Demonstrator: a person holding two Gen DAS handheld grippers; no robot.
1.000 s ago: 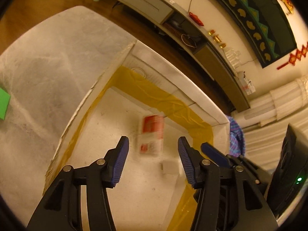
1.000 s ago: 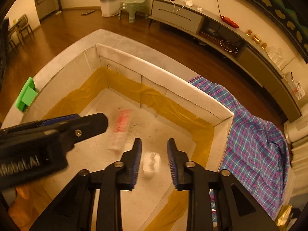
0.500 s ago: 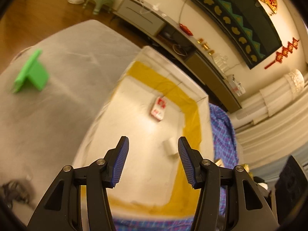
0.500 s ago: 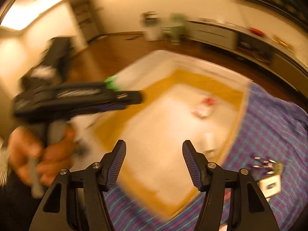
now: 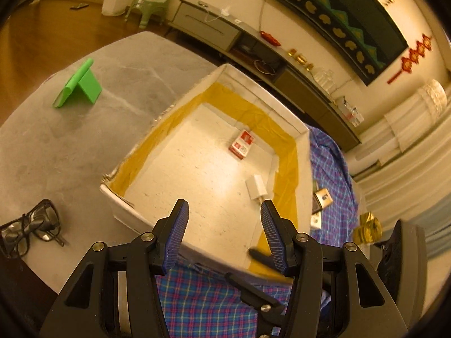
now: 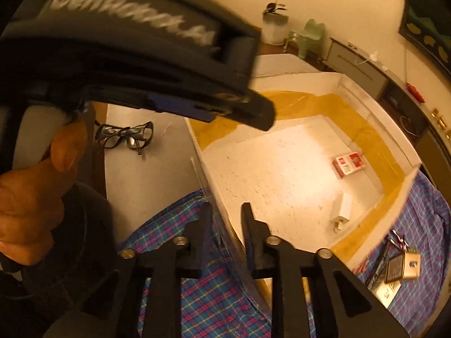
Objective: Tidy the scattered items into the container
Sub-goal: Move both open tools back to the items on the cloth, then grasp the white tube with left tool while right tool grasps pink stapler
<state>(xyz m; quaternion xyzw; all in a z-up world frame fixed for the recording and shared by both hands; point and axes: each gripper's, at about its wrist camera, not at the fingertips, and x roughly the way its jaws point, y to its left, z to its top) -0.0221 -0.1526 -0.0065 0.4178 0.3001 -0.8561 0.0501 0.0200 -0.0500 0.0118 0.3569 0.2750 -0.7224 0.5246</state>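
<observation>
Holding so far: white box (image 5: pixel 298 129), taped yellow inside, containing a red-and-white pack (image 5: pixel 241 144) near its far wall and a white charger plug (image 5: pixel 256 188) by its right wall.

- Left gripper (image 5: pixel 222 225): fingers spread wide, empty, above the box's near wall.
- Right gripper (image 6: pixel 225 233): fingers narrowly parted, straddling the near wall, not visibly clamping it.
- Outstanding: eyeglasses (image 6: pixel 124 136) on the grey tabletop (image 5: pixel 56 146), off the box's left corner. Likely light, fragile, with slippery lenses; grip at the bridge or a folded temple.
- Outstanding: key bundle with tags (image 6: pixel 400 262) on the plaid cloth (image 6: pixel 214 295), right of the box.

Warm-lit room, wooden floor (image 5: pixel 33 42), long grey sideboard (image 5: pixel 208 28), green chair (image 5: pixel 153 0), pale curtains (image 5: pixel 408 129)
</observation>
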